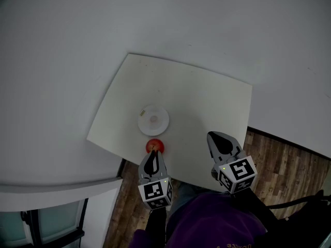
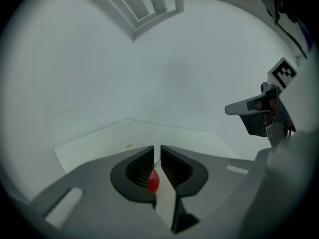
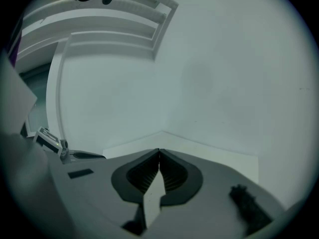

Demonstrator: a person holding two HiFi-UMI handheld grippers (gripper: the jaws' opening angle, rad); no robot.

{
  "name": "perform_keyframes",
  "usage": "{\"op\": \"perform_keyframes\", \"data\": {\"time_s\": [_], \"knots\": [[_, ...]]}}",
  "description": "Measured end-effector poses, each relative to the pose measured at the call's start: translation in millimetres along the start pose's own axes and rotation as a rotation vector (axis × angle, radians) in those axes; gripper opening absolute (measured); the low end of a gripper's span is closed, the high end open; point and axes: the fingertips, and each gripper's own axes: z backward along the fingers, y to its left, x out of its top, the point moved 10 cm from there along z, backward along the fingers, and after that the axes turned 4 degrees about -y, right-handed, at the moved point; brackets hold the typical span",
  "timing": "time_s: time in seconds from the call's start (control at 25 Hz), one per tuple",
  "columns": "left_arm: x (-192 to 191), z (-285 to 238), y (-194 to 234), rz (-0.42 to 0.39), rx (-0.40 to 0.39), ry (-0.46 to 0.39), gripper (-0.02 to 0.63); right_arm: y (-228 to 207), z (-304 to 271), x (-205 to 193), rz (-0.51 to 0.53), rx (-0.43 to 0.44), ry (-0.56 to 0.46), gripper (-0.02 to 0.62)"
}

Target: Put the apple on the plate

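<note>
A small red apple (image 1: pixel 155 146) lies on the white table (image 1: pixel 196 97), just in front of a white round plate (image 1: pixel 153 119) that has nothing on it. My left gripper (image 1: pixel 153 153) hovers over the apple's near side. In the left gripper view its jaws (image 2: pixel 156 149) stand only a thin slit apart, and the apple (image 2: pixel 153 181) shows through that slit below them, not held. My right gripper (image 1: pixel 212 136) hangs over the table's near right part, jaws (image 3: pixel 159 152) pressed together with nothing in them.
The table sits in a corner of pale walls. Its near edge (image 1: pixel 181 179) borders a wooden floor (image 1: pixel 279 159). A white ledge and window frame (image 1: pixel 57 190) lie at the lower left. The right gripper (image 2: pixel 259 112) shows at the right of the left gripper view.
</note>
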Motion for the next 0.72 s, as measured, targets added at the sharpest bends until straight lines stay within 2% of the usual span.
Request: {"op": "perform_keyframes", "data": {"time_s": [0.36, 0.72], "knots": [[-12.7, -21.6, 14.0, -0.002, 0.021, 0.053, 0.061, -3.2, -12.6, 4.6, 0.023, -0.007, 0.013, 0.011], [-24.9, -36.0, 19.6, -0.043, 0.017, 0.103, 0.064, -4.8, -16.9, 3.7, 0.034, -0.021, 0.028, 0.011]]}}
